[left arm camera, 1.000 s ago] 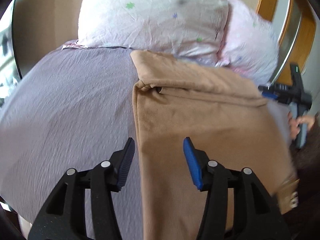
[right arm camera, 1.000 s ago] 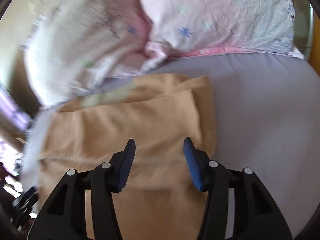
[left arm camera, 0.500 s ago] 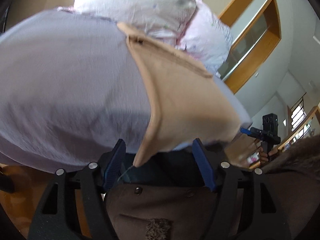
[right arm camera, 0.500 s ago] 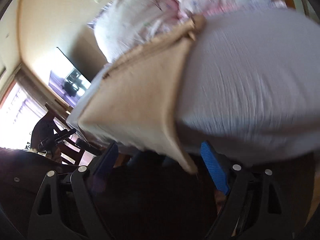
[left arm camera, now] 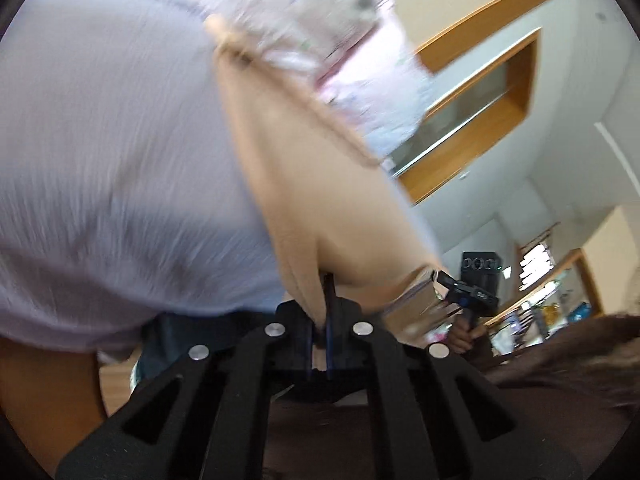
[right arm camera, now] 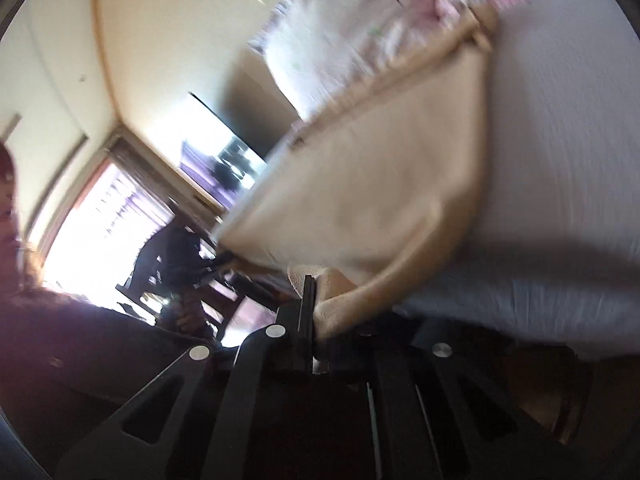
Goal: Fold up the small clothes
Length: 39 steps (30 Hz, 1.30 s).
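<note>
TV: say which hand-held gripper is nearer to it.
Left. The left hand-held gripper, shut on the garment, sits between the TV and the right one, which grips the garment's other corner.

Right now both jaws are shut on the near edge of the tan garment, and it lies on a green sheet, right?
Not quite: the sheet is pale lilac, not green, as the left wrist view shows. The rest holds: the left gripper and the right gripper are each shut on the tan garment.
</note>
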Each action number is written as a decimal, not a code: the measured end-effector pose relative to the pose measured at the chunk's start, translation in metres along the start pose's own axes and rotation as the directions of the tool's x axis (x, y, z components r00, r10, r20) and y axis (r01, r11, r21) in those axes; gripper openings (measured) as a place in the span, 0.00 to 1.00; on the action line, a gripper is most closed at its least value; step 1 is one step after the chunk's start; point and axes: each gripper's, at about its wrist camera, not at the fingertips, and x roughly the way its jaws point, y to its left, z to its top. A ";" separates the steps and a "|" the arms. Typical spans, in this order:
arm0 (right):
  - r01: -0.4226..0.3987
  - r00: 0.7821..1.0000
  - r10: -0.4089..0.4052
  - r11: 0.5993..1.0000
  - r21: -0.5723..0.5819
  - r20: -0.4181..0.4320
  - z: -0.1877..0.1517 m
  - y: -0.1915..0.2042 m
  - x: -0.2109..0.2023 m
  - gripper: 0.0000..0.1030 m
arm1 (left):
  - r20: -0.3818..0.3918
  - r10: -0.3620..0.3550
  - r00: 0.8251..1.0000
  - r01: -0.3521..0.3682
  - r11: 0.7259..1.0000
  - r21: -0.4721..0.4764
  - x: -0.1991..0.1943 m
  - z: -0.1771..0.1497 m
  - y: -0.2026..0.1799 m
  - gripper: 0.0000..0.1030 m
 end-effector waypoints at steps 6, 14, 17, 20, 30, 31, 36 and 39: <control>0.034 0.964 0.004 0.990 -0.140 0.264 0.130 0.033 -0.016 0.05 | 0.183 -0.042 0.982 0.018 0.991 0.130 -0.007 0.115 -0.047 0.04; 0.309 0.897 -0.397 0.877 0.367 0.193 0.253 -0.134 0.091 0.05 | 0.131 0.252 0.959 -0.225 0.955 -0.193 0.120 0.275 0.047 0.04; 0.319 0.901 -0.422 0.796 0.515 0.094 0.246 -0.178 0.110 0.06 | 0.029 0.298 0.954 -0.271 0.902 -0.336 0.151 0.284 0.092 0.05; 0.238 0.909 -0.386 0.793 0.561 0.160 0.256 -0.189 0.103 0.10 | 0.029 0.280 0.959 -0.245 0.880 -0.408 0.154 0.280 0.112 0.07; 0.247 0.897 -0.355 0.897 0.367 0.263 0.262 -0.133 0.084 0.88 | 0.135 0.311 0.941 -0.223 0.868 -0.443 0.095 0.287 0.110 0.44; 0.255 0.910 -0.347 0.901 0.350 0.229 0.262 -0.130 0.092 0.88 | 0.124 0.311 0.942 -0.235 0.877 -0.418 0.098 0.286 0.103 0.45; 0.533 0.824 -0.558 0.823 0.199 0.101 0.272 -0.112 0.132 0.76 | 0.075 0.305 0.949 -0.267 0.910 -0.317 0.108 0.275 0.078 0.49; 0.712 0.691 -0.720 0.694 0.105 0.068 0.285 -0.110 0.143 0.67 | 0.039 0.268 0.963 -0.253 0.941 -0.224 0.119 0.266 0.061 0.49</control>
